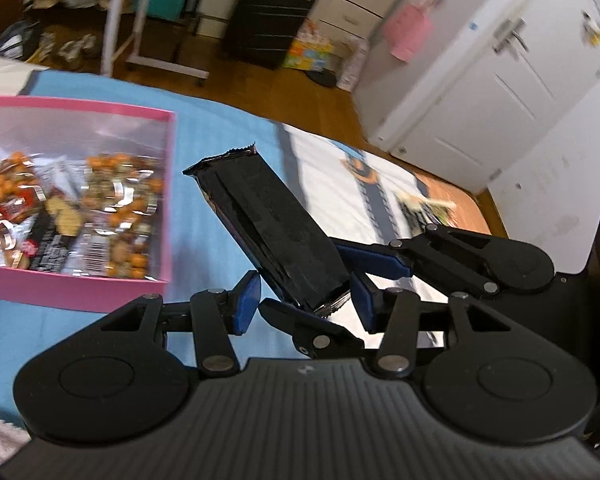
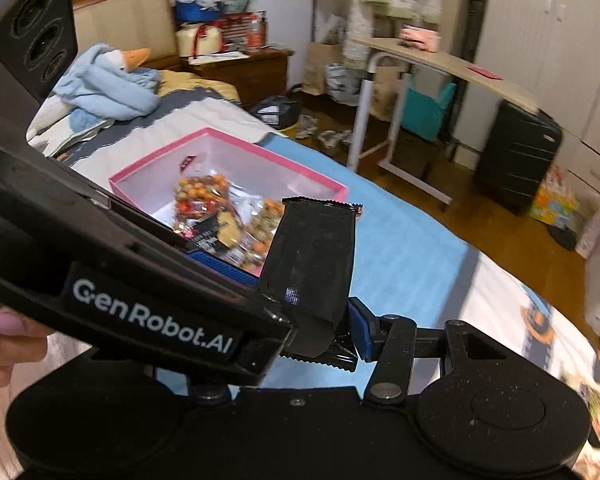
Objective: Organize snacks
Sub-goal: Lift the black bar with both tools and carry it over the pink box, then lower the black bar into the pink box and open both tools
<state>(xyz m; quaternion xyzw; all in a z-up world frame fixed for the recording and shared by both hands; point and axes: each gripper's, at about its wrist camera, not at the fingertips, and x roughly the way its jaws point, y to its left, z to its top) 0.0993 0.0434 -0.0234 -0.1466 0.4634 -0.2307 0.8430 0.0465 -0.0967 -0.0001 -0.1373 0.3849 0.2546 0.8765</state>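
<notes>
A black snack bar wrapper point(image 1: 268, 224) sticks up tilted between the two grippers, above the blue mat point(image 1: 204, 208). My right gripper point(image 1: 340, 280) reaches in from the right and is shut on the bar's lower end. My left gripper point(image 1: 304, 304) is open, its blue pads either side of that same end. In the right wrist view the bar point(image 2: 312, 256) is held in the right gripper point(image 2: 328, 336), and the left gripper's body point(image 2: 140, 272) crosses in front. The pink box point(image 1: 168, 184) holds several nut snack packs point(image 1: 112, 200).
The mat lies on a bed with a printed sheet point(image 1: 340, 184). Another snack pack point(image 1: 424, 204) lies on the sheet at the right. A blue plush goose point(image 2: 108, 84) lies at the bed's head. A white rolling table point(image 2: 420, 64) and black suitcase point(image 2: 516, 160) stand on the floor.
</notes>
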